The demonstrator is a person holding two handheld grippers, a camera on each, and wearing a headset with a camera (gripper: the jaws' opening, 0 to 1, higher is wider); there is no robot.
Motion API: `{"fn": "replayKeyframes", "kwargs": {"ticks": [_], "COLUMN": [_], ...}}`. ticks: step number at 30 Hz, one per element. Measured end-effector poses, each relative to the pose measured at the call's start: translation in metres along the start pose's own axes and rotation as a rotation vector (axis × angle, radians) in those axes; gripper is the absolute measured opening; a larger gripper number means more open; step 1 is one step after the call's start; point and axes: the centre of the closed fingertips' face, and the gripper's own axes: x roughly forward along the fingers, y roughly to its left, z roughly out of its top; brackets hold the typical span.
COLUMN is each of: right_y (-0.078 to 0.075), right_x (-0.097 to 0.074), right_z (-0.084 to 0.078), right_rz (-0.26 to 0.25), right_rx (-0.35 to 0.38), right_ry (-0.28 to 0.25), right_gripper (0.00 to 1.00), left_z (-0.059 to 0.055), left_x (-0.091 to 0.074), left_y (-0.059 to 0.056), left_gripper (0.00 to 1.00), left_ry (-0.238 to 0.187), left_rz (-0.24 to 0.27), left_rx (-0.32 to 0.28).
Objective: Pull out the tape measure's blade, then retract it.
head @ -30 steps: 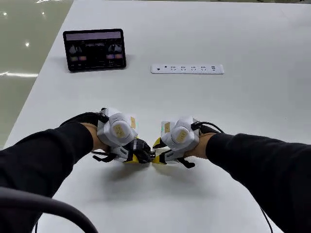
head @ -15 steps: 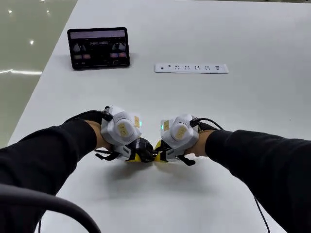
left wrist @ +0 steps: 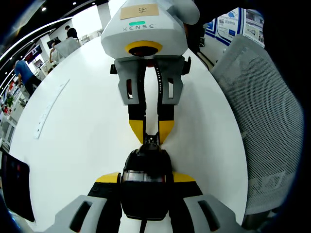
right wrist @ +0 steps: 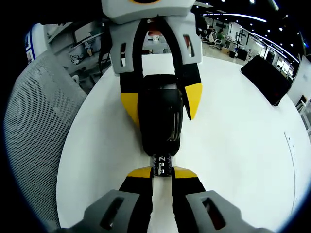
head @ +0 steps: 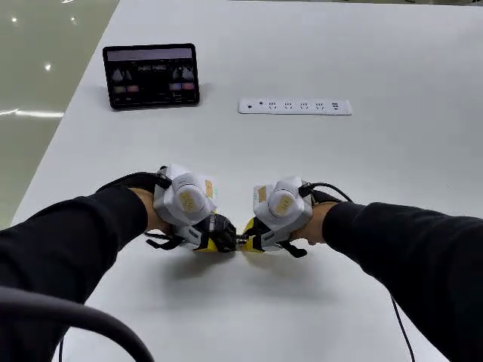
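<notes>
The white table (head: pixel 355 68) carries everything. Well beyond the tape measure (right wrist: pixel 160 111), a dark tablet (head: pixel 151 74) stands off to the left and a white power strip (head: pixel 295 107) lies to the right. The left gripper (left wrist: pixel 146 178) has its jaws clamped snugly around the tape measure's black case. Facing it, the right gripper (right wrist: pixel 162 174) has its jaws nearly closed, pinching the blade (right wrist: pixel 161 165), seemingly near its tip, with the blade barely drawn out.

The left gripper (left wrist: pixel 146 177) clamps the black tape measure (left wrist: pixel 146 190) by its sides. Just beyond the tape measure's mouth, the facing right gripper (left wrist: pixel 151 130) pinches the blade's tip (left wrist: pixel 151 141) between yellow-tipped jaws.
</notes>
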Motion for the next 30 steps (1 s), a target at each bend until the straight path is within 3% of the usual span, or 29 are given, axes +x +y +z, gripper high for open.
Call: {"fn": "replayKeyframes", "kwargs": {"ticks": [14,17,20,30], "right_y": [-0.001,-0.001,-0.002,-0.001], "right_x": [0.001,0.003,0.007,-0.002], "right_z": [0.003,0.008,0.012,0.006], "right_rz": [-0.005,0.001,-0.003,0.001], "right_rx": [-0.02,0.028,-0.021,-0.003], "right_ry": [0.018,-0.018,-0.021,-0.006], "right_gripper": [0.12,0.13,0.12,0.1], "left_z": [0.001,0.001,0.001,-0.001], "left_x": [0.0,0.0,0.0,-0.002], "left_y": [0.0,0.0,0.0,0.001], "left_gripper": [0.34,0.34,0.34,0.34], "left_ry": [-0.011,-0.01,-0.014,-0.026], "left_rz": [0.007,0.004,0.001,0.001], "left_rx": [-0.012,-0.013,-0.015,-0.022]}}
